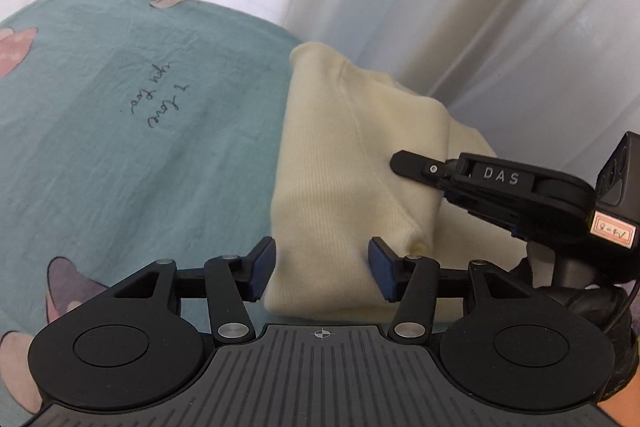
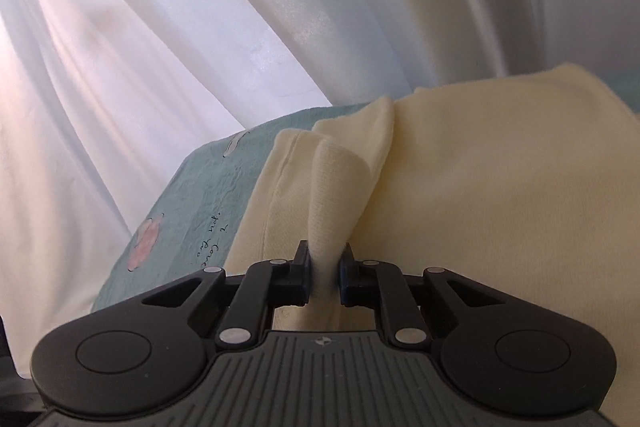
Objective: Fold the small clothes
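cream ribbed-knit folded garment (image 1: 352, 163): soft, light, your grip bunches it | right gripper (image 2: 323, 269) clamped on a pinched fold | left gripper (image 1: 322, 269) jaws apart, straddling near edge; take that hem

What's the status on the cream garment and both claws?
Right claw shut on cream garment fold. Left claw open over its near edge. Nothing in the way.

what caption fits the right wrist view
Right gripper pinching a cream garment fold above the teal bedsheet.
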